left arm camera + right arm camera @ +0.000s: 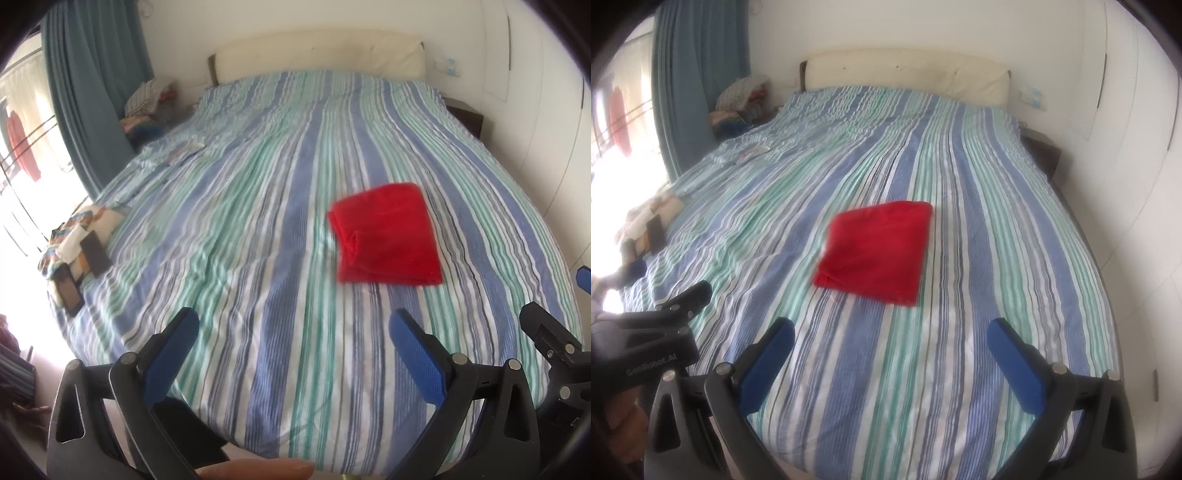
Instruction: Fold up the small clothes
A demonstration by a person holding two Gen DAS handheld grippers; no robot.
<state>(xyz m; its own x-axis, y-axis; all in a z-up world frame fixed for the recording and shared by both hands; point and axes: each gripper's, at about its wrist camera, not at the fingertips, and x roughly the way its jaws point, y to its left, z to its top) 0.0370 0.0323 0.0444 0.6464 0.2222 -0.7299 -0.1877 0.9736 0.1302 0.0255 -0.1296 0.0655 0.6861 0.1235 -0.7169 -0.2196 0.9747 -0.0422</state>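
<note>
A small red garment (pixel 388 236), folded into a rough square, lies flat on the striped bed cover (pixel 258 221); it also shows in the right wrist view (pixel 875 249). My left gripper (pixel 295 325) is open and empty, held above the near part of the bed, short of the garment and to its left. My right gripper (pixel 892 332) is open and empty, held just short of the garment's near edge. The right gripper's body shows at the right edge of the left wrist view (pixel 554 343), and the left gripper's body shows at the left of the right wrist view (pixel 665 314).
A cream headboard (pixel 321 55) stands at the far end. Two phones (pixel 83 266) and a striped cloth (pixel 77 225) lie at the bed's left edge. Piled clothes (pixel 147 107) sit by the blue curtain (pixel 85 85). A dark nightstand (pixel 465 114) is at the far right.
</note>
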